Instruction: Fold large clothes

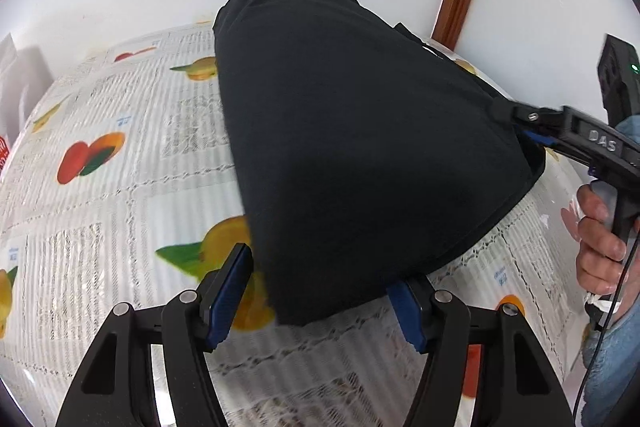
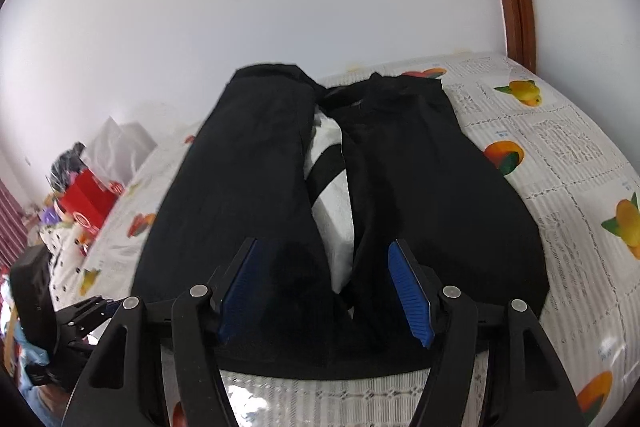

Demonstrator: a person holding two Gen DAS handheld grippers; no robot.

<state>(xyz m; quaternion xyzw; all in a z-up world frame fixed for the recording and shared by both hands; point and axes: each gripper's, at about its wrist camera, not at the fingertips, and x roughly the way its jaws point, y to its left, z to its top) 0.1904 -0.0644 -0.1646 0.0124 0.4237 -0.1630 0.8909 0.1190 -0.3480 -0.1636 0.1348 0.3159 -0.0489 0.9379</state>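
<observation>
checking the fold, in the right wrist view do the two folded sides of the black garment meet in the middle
No, the two flaps of the black garment stay apart, with a white printed strip showing between them.

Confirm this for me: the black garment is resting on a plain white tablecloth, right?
Not quite. The tablecloth is white but not plain: it is printed with fruit, as the right wrist view shows. The black garment does rest on it.

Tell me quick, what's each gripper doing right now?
Left gripper: open, blue-padded fingers either side of the black cotton garment, not clamping it.
Right gripper: open over the same garment, holding nothing.
</observation>
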